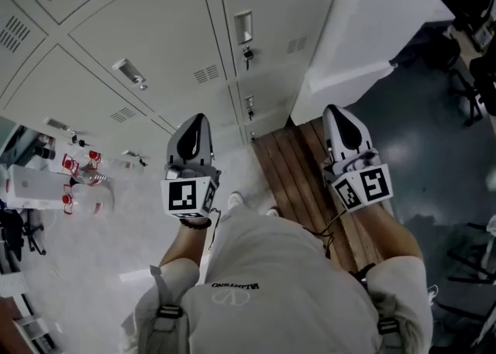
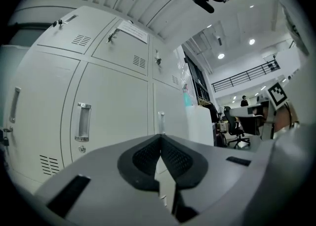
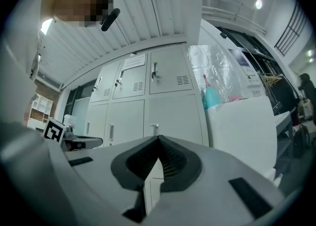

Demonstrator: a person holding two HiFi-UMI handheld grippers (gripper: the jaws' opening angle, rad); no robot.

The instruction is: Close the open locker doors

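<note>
A bank of pale grey lockers (image 1: pixel 155 42) fills the top left of the head view. Every door that shows lies flush, with metal handles (image 1: pixel 129 73) and keys in the locks. My left gripper (image 1: pixel 195 124) points at the lower lockers, a short way off them, jaws shut with nothing between. My right gripper (image 1: pixel 339 112) hangs to the right, by the end of the locker row, also shut and empty. In the left gripper view the lockers (image 2: pixel 113 101) stand ahead of the left gripper (image 2: pixel 160 138). Beyond the right gripper (image 3: pixel 158 141) the lockers (image 3: pixel 148 101) stand farther off.
A white cabinet (image 1: pixel 364 27) with a teal bottle (image 3: pixel 211 96) on top stands right of the lockers. Wooden slats (image 1: pixel 298 166) lie on the floor under my right gripper. A small table with red items (image 1: pixel 77 174) is at the left, office chairs (image 1: pixel 473 73) at the far right.
</note>
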